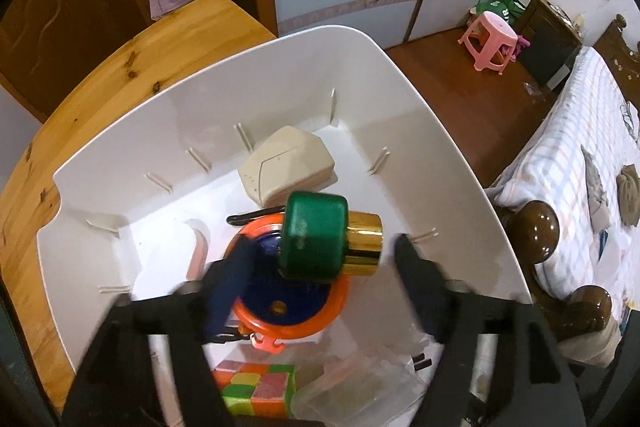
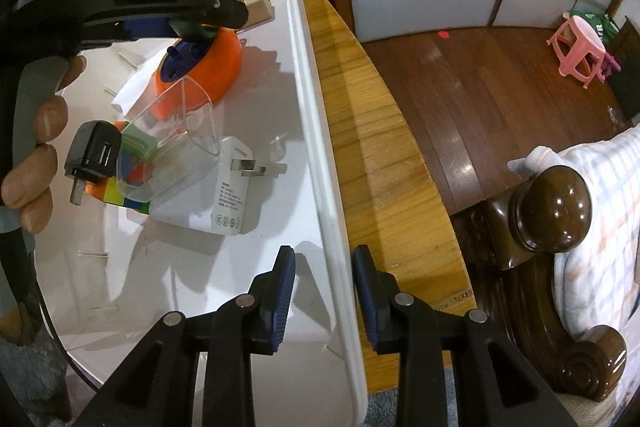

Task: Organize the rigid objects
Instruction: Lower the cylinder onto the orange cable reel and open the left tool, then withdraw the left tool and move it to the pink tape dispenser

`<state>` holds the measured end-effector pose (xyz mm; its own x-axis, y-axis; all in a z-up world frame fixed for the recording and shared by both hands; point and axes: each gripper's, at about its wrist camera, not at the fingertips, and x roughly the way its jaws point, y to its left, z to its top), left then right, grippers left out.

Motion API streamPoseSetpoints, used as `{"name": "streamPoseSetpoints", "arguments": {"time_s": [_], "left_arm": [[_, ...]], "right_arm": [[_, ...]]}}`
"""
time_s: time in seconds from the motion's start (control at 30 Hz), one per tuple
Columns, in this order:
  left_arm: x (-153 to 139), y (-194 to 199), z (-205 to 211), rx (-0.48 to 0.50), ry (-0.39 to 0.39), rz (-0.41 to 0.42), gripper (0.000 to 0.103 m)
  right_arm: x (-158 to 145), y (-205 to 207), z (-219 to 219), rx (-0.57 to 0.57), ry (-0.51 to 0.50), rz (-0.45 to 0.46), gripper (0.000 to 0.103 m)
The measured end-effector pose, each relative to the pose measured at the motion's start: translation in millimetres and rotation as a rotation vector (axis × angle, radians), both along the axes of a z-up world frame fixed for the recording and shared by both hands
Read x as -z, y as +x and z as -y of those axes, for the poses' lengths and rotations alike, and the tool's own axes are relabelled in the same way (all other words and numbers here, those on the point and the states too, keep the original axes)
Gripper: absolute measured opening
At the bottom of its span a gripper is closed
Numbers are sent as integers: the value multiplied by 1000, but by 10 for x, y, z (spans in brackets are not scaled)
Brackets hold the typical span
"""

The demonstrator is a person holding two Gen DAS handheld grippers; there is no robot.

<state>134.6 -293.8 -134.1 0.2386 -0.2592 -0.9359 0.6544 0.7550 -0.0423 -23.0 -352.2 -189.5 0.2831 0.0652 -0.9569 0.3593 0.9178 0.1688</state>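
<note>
A white plastic bin (image 1: 400,99) stands on a wooden table. In it lie an orange and blue round case (image 1: 292,303), a beige box (image 1: 286,167), a colourful cube (image 1: 256,387), a clear plastic piece (image 2: 176,131), a white charger (image 2: 224,191) and a black plug (image 2: 94,151). A green and gold bottle (image 1: 328,243) lies on the orange case, between the spread fingers of my open left gripper (image 1: 320,287), touched by neither. My right gripper (image 2: 324,287) straddles the bin's right wall (image 2: 316,147), with gaps on both sides of the wall.
The wooden table (image 2: 384,163) runs along the bin's right side, then drops to a wooden floor (image 2: 480,75). A bed with dark wooden posts (image 2: 552,211) stands at the right. A pink stool (image 1: 488,39) and a cupboard (image 1: 52,7) are further off.
</note>
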Motion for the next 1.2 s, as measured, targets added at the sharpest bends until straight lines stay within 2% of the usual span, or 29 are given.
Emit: {"name": "streamPoseSetpoints", "arguments": {"time_s": [0.13, 0.23, 0.43, 0.9, 1.2], "left_arm": [[-98, -37, -48, -6, -2, 33, 83], [-178, -85, -103, -7, -3, 57, 88], [-367, -213, -295, -5, -23, 91, 88], [-1032, -356, -1357, -143, -75, 184, 88], [-1211, -374, -1918, -249, -77, 227, 88]], "right_arm": [[-1, 0, 3, 0, 2, 3, 32], [-1, 2, 0, -2, -2, 3, 32], [-3, 6, -16, -2, -12, 6, 32], [-15, 35, -65, -1, -43, -5, 32], [-2, 54, -105, -6, -62, -11, 37]]}}
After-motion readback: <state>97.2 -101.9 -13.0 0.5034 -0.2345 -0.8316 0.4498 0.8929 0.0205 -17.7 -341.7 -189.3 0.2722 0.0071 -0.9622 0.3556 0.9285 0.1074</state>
